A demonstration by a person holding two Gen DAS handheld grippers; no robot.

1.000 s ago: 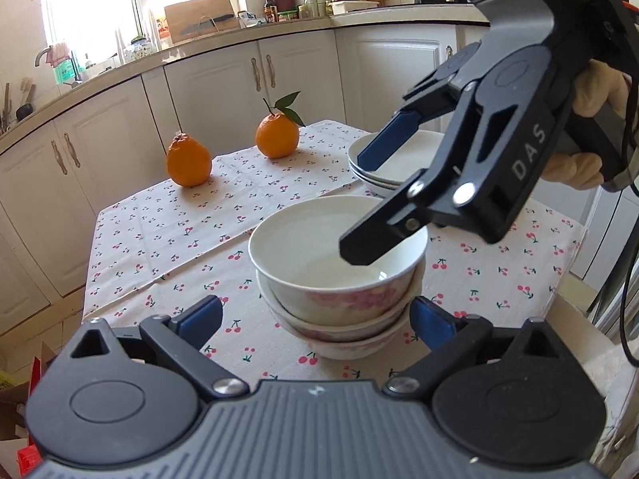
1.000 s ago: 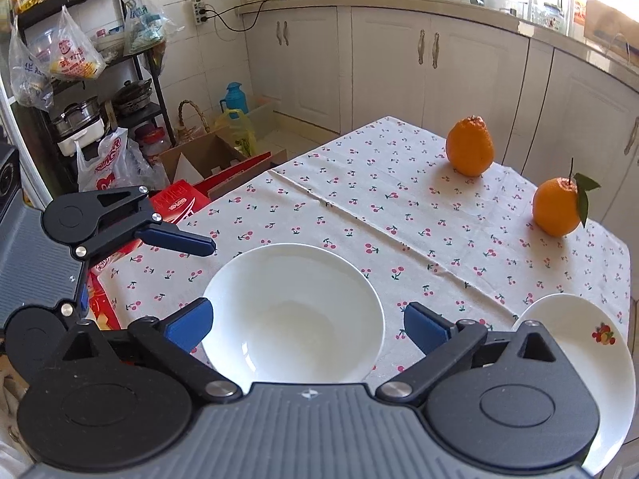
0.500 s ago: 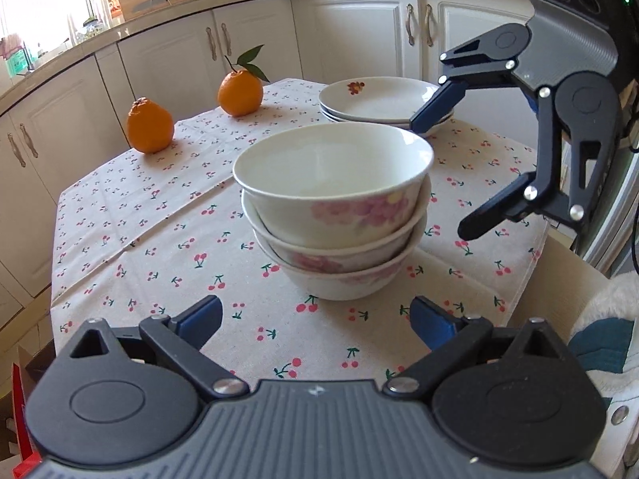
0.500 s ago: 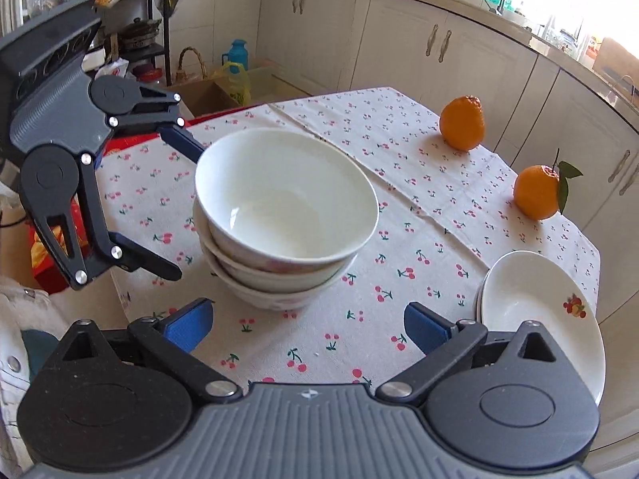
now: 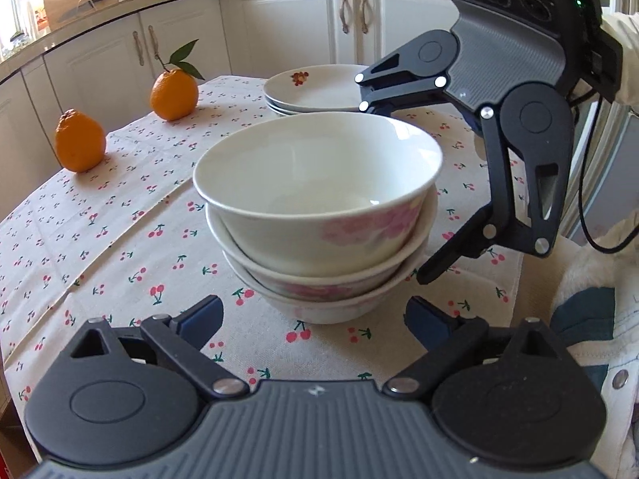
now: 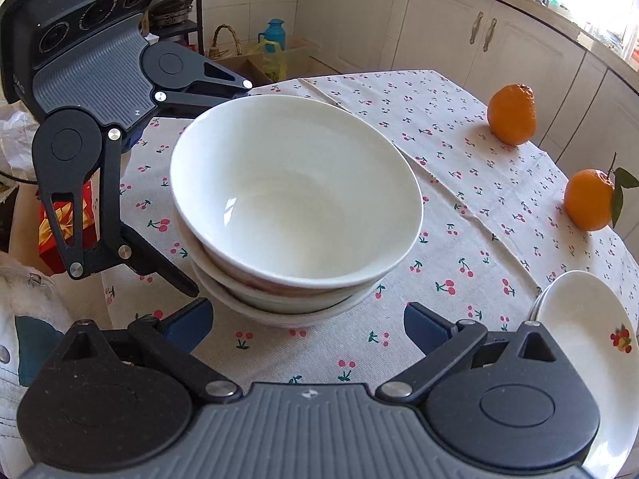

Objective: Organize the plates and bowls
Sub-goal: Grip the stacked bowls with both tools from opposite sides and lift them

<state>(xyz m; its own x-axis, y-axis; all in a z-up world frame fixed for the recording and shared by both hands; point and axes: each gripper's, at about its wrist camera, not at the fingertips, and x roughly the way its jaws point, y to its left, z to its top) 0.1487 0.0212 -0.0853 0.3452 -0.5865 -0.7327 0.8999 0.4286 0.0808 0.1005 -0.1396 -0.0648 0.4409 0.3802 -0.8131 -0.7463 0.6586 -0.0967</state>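
Observation:
Three white bowls with pink flowers stand nested in a stack (image 5: 319, 215) on the cherry-print tablecloth, also in the right wrist view (image 6: 295, 207). A stack of white plates (image 5: 315, 90) sits behind it, and at the right edge in the right wrist view (image 6: 579, 327). My left gripper (image 5: 313, 319) is open and empty, just in front of the stack's base. My right gripper (image 6: 307, 319) is open and empty on the stack's other side. Each gripper straddles the stack without touching it.
Two oranges (image 5: 80, 145) (image 5: 174, 95) sit on the far part of the table, one with leaves. White kitchen cabinets (image 5: 279, 28) stand behind. A box and bags lie on the floor (image 6: 255, 60) past the table's edge.
Both grippers have dropped lower and closer to the bowl stack. The right gripper, earlier above the top bowl, now flanks the stack from the side. The bowls have not moved.

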